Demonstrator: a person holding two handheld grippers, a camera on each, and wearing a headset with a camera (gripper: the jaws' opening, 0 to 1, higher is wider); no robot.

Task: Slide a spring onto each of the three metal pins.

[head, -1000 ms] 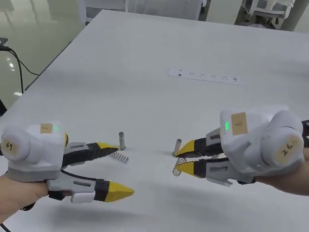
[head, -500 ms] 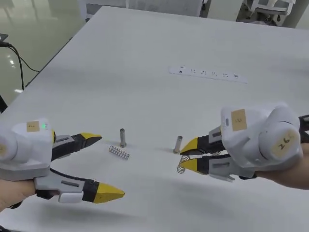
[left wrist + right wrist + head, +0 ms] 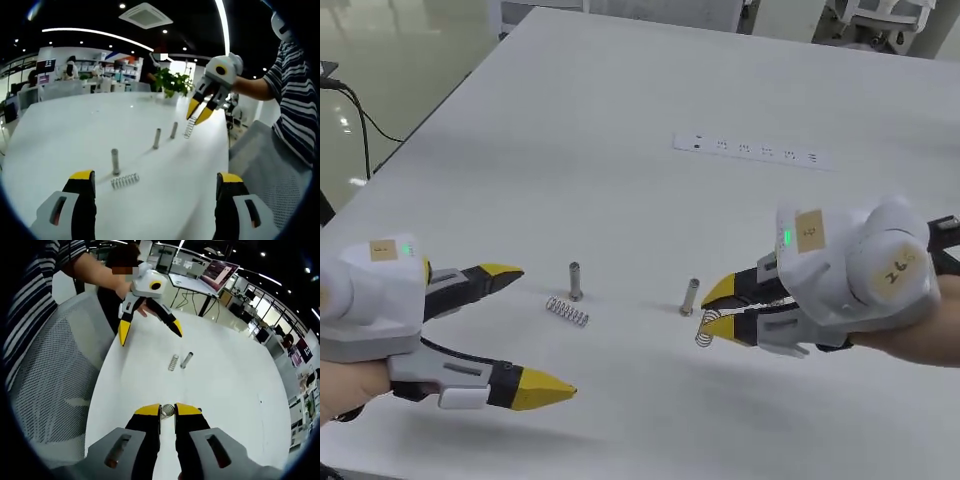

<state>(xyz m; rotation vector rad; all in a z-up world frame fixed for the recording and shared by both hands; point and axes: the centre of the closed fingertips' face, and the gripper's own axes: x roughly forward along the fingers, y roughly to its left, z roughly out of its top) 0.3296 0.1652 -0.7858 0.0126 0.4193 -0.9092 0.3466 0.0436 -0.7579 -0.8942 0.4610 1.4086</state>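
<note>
The head view looks down and forward over the table (image 3: pixel 620 120) from behind the left gripper (image 3: pixel 545 331) and right gripper (image 3: pixel 708 317). Each gripper view sits low, facing the other gripper; all share the loose spring (image 3: pixel 566 311).

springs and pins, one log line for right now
right gripper: shut on spring | left gripper: open, empty | second spring: lying on table beside near pin | near pin, middle pin, far pin: bare

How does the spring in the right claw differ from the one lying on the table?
The held spring is pinched in the shut right claw, hanging off its tips; the loose spring lies flat on the table, ungripped. The loose spring lies beside the left pin; the held spring is near the next pin. Both are similar metal coils, neither yet on a pin.
</note>
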